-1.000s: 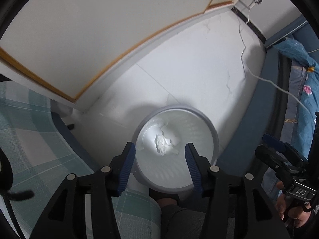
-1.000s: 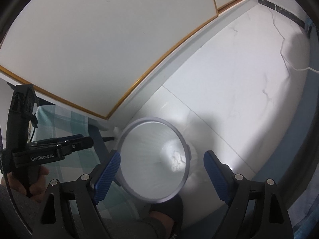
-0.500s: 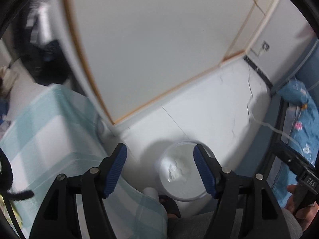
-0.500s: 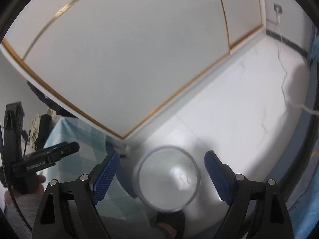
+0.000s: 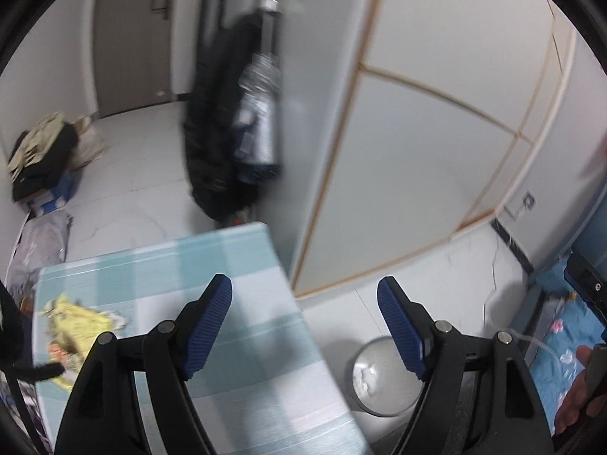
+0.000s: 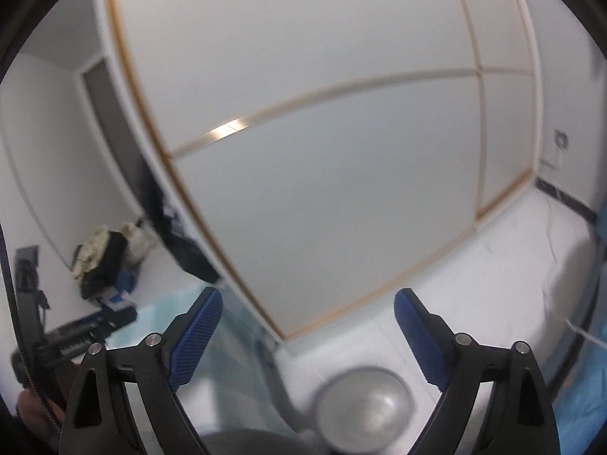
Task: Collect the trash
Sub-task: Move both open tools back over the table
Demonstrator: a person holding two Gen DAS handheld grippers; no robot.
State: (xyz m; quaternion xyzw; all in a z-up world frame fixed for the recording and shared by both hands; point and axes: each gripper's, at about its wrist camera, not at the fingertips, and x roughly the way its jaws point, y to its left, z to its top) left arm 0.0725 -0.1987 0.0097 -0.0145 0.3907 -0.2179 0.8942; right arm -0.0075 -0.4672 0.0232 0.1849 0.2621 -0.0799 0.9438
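Note:
A round white bin (image 5: 381, 377) stands on the floor low in the left wrist view, with crumpled white paper (image 5: 362, 375) inside. In the right wrist view the same bin (image 6: 364, 409) is blurred at the bottom. My left gripper (image 5: 305, 328) is high above the table edge, its jaws opening with nothing between them. My right gripper (image 6: 307, 337) is raised over the bin, its jaws also opening and empty. A yellow wrapper (image 5: 76, 322) lies on the checked tablecloth (image 5: 227, 265) at the left.
A white wardrobe with gold trim (image 5: 417, 151) rises behind the bin. Dark clothes and a bag hang on a rack (image 5: 235, 125). A pile of clothes (image 5: 41, 151) sits on the floor far left. A blue bed (image 5: 561, 326) is at the right.
Both grippers have risen and tilted up away from the bin, which has shrunk low in both views. The left jaws have spread wider. The table and the room's far side came into view.

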